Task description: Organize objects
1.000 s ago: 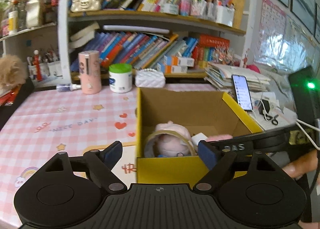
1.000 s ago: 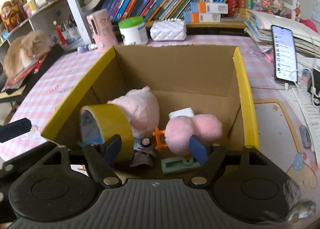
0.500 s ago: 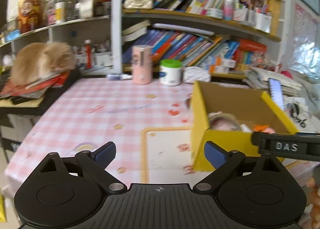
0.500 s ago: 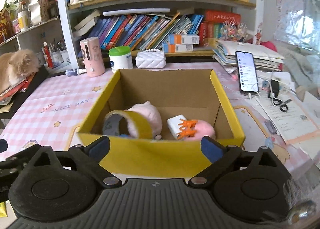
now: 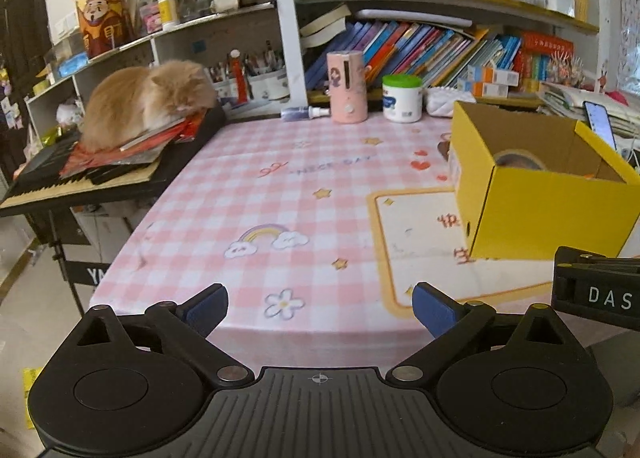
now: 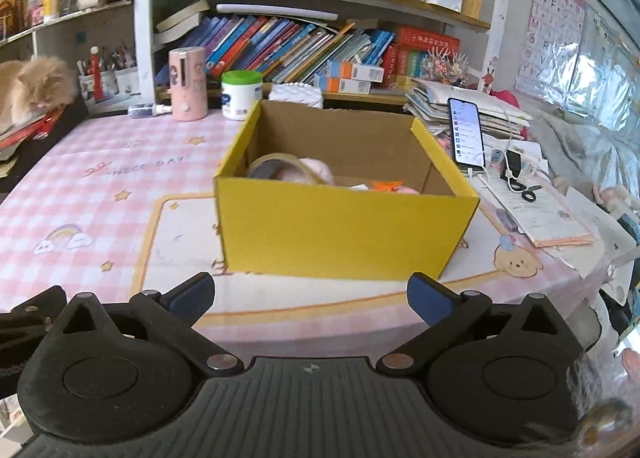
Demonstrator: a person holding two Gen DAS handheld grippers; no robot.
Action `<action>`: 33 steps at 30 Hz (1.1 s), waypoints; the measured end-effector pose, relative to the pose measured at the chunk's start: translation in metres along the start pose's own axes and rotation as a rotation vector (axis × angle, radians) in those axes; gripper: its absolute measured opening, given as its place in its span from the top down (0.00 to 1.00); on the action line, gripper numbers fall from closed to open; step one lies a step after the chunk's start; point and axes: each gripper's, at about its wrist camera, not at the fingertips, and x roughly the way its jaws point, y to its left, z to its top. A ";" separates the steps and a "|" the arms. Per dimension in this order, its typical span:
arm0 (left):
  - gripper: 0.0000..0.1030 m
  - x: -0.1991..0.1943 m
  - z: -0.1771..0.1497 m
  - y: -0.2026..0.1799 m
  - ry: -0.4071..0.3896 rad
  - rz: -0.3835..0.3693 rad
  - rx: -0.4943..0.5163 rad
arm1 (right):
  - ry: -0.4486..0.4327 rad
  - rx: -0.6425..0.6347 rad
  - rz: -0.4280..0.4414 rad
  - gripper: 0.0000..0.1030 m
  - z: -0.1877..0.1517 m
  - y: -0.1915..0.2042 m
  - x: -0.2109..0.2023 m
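A yellow cardboard box (image 6: 344, 230) stands on the pink checked tablecloth (image 6: 100, 186). Inside it I see a roll of tape (image 6: 280, 168), a pink plush toy (image 6: 320, 174) and an orange clip (image 6: 386, 186). The box also shows at the right of the left wrist view (image 5: 536, 210), with the tape roll (image 5: 518, 159) inside. My right gripper (image 6: 311, 296) is open and empty, held back near the table's front edge, in front of the box. My left gripper (image 5: 320, 306) is open and empty over the front edge, left of the box.
A pink cylinder (image 6: 187, 84), a green-lidded jar (image 6: 241, 95) and a white quilted pouch (image 6: 296, 95) stand at the back by the bookshelf. A phone (image 6: 466, 133), papers and scissors (image 6: 528, 191) lie right of the box. A cat (image 5: 144, 100) lies on a keyboard at left.
Both grippers have pulled back from the box toward the table's front edge and opened wider. The left gripper has swung to the left. The items stay in the box.
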 end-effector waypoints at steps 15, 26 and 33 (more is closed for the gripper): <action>0.03 -0.004 -0.017 0.015 0.036 0.030 0.035 | 0.046 0.002 -0.017 0.00 -0.025 0.029 -0.021; 0.03 -0.002 -0.020 0.020 0.052 0.052 0.063 | 0.071 0.007 -0.019 0.00 -0.031 0.037 -0.022; 0.03 -0.002 -0.021 0.025 0.053 0.053 0.063 | 0.082 0.008 -0.023 0.00 -0.032 0.042 -0.022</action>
